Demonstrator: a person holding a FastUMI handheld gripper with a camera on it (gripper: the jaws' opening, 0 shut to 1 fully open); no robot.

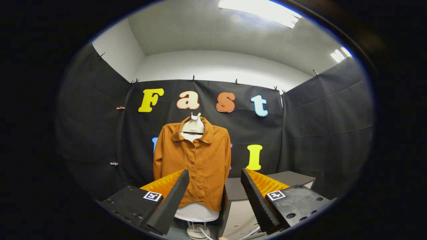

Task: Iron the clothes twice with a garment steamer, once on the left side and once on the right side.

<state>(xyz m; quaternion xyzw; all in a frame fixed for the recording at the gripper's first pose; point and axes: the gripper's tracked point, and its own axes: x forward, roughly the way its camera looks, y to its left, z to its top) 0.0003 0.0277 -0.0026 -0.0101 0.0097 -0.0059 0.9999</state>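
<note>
The gripper (215, 186) stands wide open, its fingers holding nothing. The orange shirt (193, 163) hangs buttoned on a white mannequin (192, 126) beyond the fingers, mostly behind the left one.

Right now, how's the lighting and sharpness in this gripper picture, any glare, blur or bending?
Gripper view: the ceiling lights blow out to white glare; the shirt on its mannequin is evenly lit and sharp, buttons readable; fisheye bends the wall tops and ceiling edge into curves; the open gripper is dark but crisp, nothing between its fingers, the shirt beyond them.
</note>
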